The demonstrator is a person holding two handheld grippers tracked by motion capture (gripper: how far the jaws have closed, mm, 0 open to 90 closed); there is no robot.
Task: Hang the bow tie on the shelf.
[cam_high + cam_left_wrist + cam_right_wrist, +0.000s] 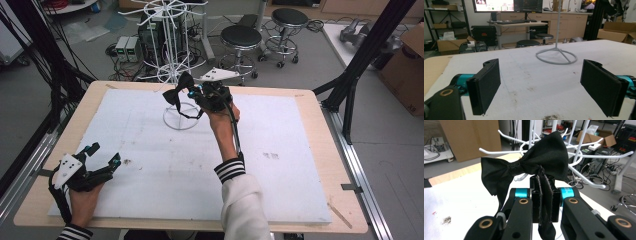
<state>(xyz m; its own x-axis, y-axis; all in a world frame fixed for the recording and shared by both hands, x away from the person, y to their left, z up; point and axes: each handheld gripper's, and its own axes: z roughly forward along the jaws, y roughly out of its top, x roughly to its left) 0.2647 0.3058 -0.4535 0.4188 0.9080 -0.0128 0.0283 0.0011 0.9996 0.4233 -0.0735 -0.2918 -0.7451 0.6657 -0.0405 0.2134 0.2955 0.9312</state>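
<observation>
While the white wire rack (pixel 172 45) stands just beyond its fingers with every hook bare, the right gripper (pixel 544 192) is clamped on the black bow tie (pixel 534 165), lifted but not yet hung. Well back, the left gripper (pixel 540 85) rests wide apart, holding nothing.

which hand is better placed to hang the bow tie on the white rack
Right. The right gripper is already shut on the black bow tie, held up beside the white rack. The left gripper rests open at the table's near left corner, far from the rack.
</observation>
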